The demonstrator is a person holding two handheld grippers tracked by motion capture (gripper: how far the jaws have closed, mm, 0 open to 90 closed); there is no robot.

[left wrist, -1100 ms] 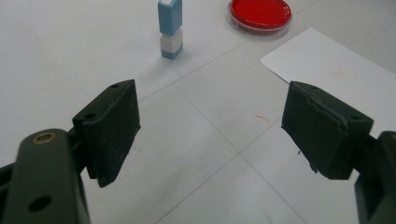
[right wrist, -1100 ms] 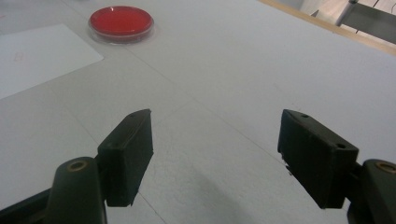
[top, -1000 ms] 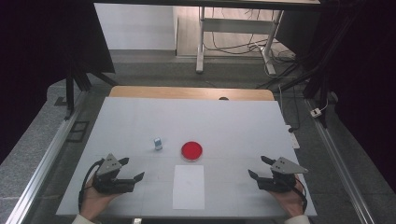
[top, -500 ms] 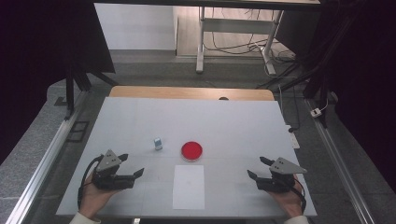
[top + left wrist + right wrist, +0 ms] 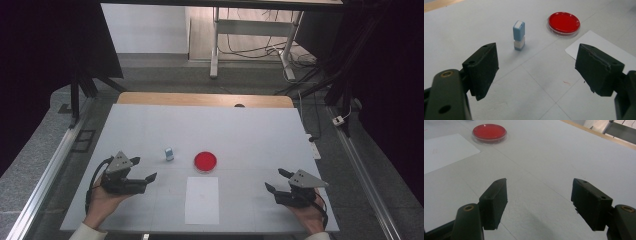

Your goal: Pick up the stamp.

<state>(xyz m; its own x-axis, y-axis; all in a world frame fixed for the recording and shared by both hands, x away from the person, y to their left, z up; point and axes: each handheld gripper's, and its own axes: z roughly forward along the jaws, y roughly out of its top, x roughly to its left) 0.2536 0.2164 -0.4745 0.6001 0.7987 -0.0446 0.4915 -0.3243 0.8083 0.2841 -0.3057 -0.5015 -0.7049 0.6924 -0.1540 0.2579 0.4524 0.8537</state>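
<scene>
The small blue-and-white stamp (image 5: 169,154) stands upright on the white table (image 5: 250,130), up the table and a little to the right of your left gripper (image 5: 142,170), clear of it and untouched. In the left gripper view the stamp (image 5: 519,35) stands beyond the jaws, nearer the left one, with bare table between the tips. That gripper's jaws stand wide apart and grip nothing. The red round dish (image 5: 205,161) lies just to the right of the stamp, and a white sheet of paper (image 5: 202,200) lies below the dish, between your two hands. Your right gripper (image 5: 276,181) sits well apart from the stamp, at the table's right side; its jaws have just been closing slightly but gape wide over bare table.
</scene>
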